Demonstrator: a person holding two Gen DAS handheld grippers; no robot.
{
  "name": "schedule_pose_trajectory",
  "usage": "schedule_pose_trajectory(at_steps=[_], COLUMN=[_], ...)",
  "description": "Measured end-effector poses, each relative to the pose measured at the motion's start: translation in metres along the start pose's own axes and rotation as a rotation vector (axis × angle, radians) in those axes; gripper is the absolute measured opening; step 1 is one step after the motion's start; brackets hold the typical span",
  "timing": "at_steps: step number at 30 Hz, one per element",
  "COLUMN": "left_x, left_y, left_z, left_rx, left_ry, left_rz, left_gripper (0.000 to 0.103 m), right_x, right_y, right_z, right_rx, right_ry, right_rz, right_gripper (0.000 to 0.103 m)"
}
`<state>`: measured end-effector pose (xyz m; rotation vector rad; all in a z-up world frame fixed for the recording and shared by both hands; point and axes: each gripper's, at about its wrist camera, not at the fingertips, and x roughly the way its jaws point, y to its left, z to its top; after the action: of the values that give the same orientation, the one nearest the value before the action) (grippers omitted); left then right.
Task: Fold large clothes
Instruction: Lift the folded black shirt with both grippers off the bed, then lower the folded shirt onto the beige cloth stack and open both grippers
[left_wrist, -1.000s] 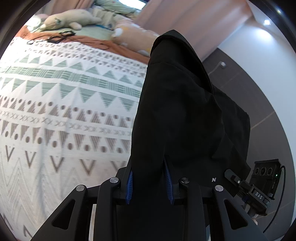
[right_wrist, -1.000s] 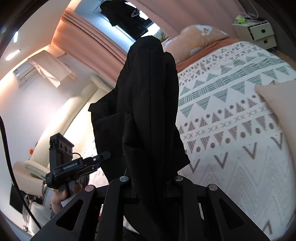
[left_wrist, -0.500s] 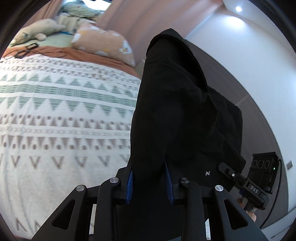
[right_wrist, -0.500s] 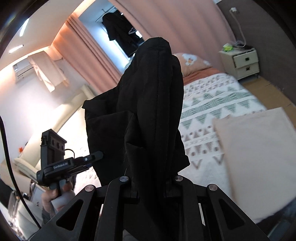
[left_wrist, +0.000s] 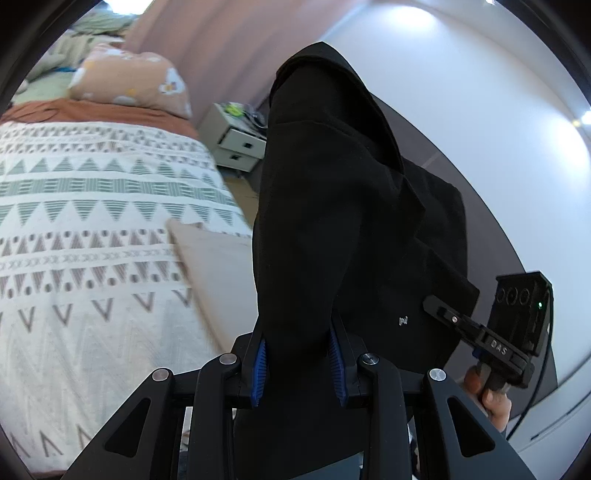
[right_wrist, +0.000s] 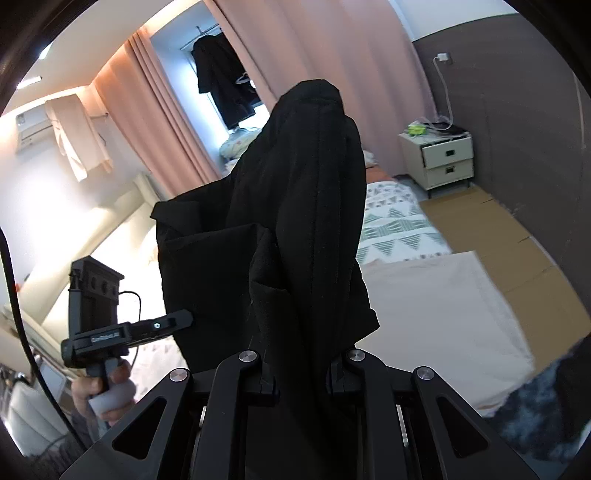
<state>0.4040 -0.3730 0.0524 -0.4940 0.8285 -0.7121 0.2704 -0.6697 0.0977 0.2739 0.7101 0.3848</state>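
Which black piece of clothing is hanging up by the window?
The black top on a hanger between the pink curtains. The other, the black garment, is pinched in both grippers, off the bed.

Black garment (left_wrist: 332, 221) hangs bunched, draped over both tongs.

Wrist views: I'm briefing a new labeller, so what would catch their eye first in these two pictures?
The black garment fills the middle of both views, draped over and clamped in the left gripper and the right gripper. Behind it lies the bed's patterned bedspread with a plain beige cloth on it. A white nightstand stands by the dark wall, and a dark shirt hangs at the window.
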Motion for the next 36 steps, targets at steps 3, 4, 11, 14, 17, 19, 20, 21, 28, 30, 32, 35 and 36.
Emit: schedule_pose_trajectory(at_steps=[3,4,11,14,17,19,20,21,28,30,32,35,36], left_x=[0.02,0.026,0.08,0.108,0.133,0.151,0.159,0.165,0.2,0.211,0.221,0.237,0.24], left_y=[-0.014,-0.018,-0.007,0.006,0.019,0.032,0.039,0.045,0.089,0.099,0.112,0.132,0.139], left_z=[-0.002,-0.003,-0.001,0.002,0.005,0.009,0.011,0.013,0.022,0.021,0.02,0.014,0.012], left_rx=[0.019,0.024,-0.006,-0.021,-0.047,-0.064,-0.069,-0.076,-0.143,-0.134,-0.148,-0.181,-0.2], left_ry=[0.027,0.035,0.128,0.161,0.183,0.207,0.219,0.22,0.255,0.264,0.282,0.305,0.317], left_rz=[-0.031,-0.04,-0.077,-0.072,-0.077,-0.085,-0.087,-0.093,-0.094,-0.079,-0.069,-0.049,-0.048], left_gripper=[0.03,0.03,0.03,0.03,0.03,0.03,0.03,0.03,0.03,0.03,0.03,0.03,0.03], right_x=[-0.008,-0.009,0.009,0.033,0.063,0.081,0.091,0.099,0.168,0.183,0.202,0.226,0.234], right_y=[-0.016,-0.021,-0.071,-0.089,-0.111,-0.124,-0.13,-0.135,-0.166,-0.176,-0.189,-0.208,-0.215], right_z=[0.002,0.004,0.007,0.013,0.021,0.027,0.031,0.034,0.057,0.058,0.055,0.041,0.039], right_rx=[-0.005,-0.005,0.055,0.069,0.099,0.115,0.121,0.123,0.125,0.141,0.162,0.213,0.24], right_ry=[0.003,0.002,0.026,0.057,0.076,0.088,0.096,0.103,0.194,0.222,0.254,0.318,0.341], right_rz=[-0.026,-0.032,-0.057,-0.08,-0.087,-0.097,-0.104,-0.108,-0.148,-0.157,-0.176,-0.251,-0.289], right_gripper=[0.017,0.017,0.017,0.017,0.017,0.017,0.017,0.017,0.017,0.017,0.017,0.026,0.035])
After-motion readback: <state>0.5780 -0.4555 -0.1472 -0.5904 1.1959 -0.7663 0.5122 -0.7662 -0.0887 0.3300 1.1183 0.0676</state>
